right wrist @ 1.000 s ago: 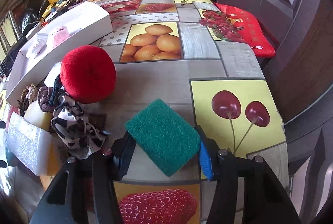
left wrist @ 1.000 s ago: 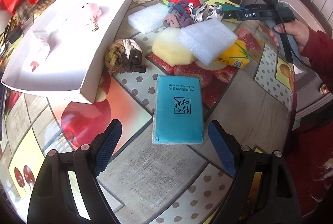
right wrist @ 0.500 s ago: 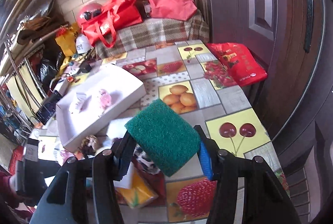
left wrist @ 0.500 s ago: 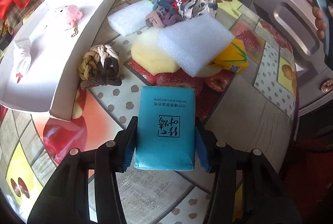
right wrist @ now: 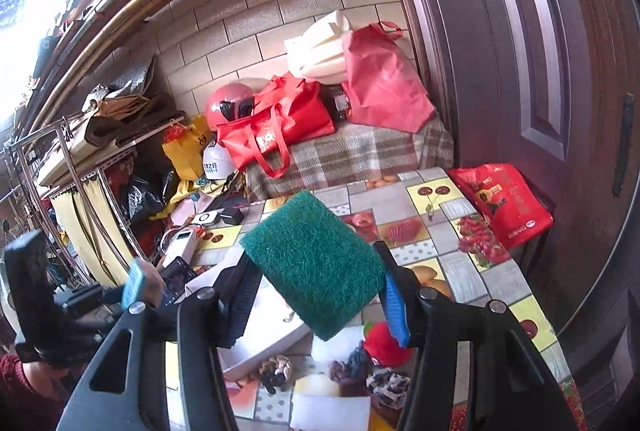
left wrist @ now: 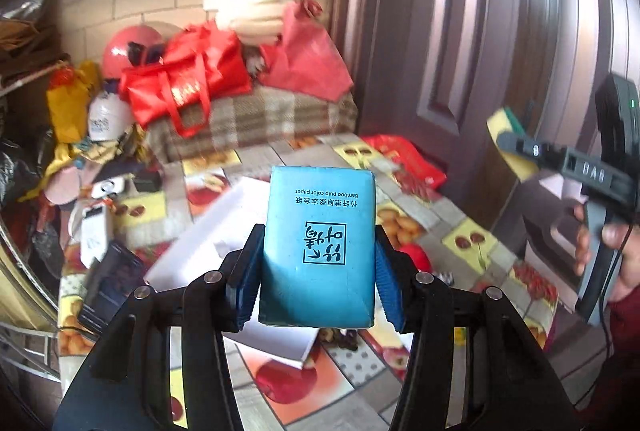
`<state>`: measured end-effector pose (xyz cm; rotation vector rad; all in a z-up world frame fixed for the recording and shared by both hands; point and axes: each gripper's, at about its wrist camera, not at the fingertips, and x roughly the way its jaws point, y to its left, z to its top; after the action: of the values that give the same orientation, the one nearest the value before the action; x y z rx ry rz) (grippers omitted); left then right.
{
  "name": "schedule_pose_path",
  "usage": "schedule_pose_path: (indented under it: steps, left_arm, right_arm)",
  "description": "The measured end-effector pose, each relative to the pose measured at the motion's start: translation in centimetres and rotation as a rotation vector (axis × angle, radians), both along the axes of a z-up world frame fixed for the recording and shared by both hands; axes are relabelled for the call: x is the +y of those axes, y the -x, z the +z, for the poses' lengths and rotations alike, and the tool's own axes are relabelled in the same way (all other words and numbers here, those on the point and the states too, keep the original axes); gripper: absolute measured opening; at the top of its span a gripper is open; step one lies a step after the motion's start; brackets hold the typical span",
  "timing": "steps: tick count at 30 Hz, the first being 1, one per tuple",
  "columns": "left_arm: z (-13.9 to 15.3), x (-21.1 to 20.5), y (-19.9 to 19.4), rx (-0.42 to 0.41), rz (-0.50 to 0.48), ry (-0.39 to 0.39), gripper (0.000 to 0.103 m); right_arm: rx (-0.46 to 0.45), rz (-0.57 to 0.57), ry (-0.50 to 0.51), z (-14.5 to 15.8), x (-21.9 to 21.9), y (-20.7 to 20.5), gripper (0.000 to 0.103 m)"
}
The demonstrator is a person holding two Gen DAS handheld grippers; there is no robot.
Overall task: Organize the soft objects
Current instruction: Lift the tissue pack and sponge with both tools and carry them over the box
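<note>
Left gripper (left wrist: 318, 267) first: its two blue pads are clamped on the sides of a blue tissue pack (left wrist: 320, 243), which is lifted clear above the fruit-print table (left wrist: 404, 223), printed face toward the camera. Behind and below the pack sits the white box (left wrist: 224, 227), mostly hidden, so what lies inside it cannot be told from here. Off at the right edge the right gripper (left wrist: 516, 147) hangs in the air with a yellow-backed sponge (left wrist: 505, 121) in its jaws. Over to the right wrist view: the right gripper (right wrist: 316, 295) pinches that green scouring sponge (right wrist: 314, 263) by its edges, tilted, high over the table (right wrist: 452, 259). Under it the white box (right wrist: 276, 331) shows only a corner, with a small chain-like piece just visible inside. Beside the box lie a braided hair tie (right wrist: 274, 367), a red plush (right wrist: 384, 343), a bundle of scrunchies (right wrist: 372, 371) and a white foam block (right wrist: 330, 411). Far left, the left gripper (right wrist: 120, 291) holds the tissue pack (right wrist: 138, 283) aloft.
</note>
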<state>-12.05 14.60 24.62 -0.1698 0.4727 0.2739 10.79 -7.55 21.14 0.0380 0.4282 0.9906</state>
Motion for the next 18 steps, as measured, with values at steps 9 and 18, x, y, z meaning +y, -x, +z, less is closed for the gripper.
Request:
schedule_pose_path:
  steps: [9, 18]
  left_arm:
    - [3.6, 4.1, 3.4, -0.063, 0.173, -0.048, 0.05]
    - [2.9, 4.5, 3.6, -0.041, 0.222, -0.043, 0.05]
  right_arm:
    - [-0.032, 0.061, -0.021, 1.4, 3.0, 1.5, 0.055]
    - [-0.049, 0.085, -0.043, 2.5, 3.7, 1.9, 0.055]
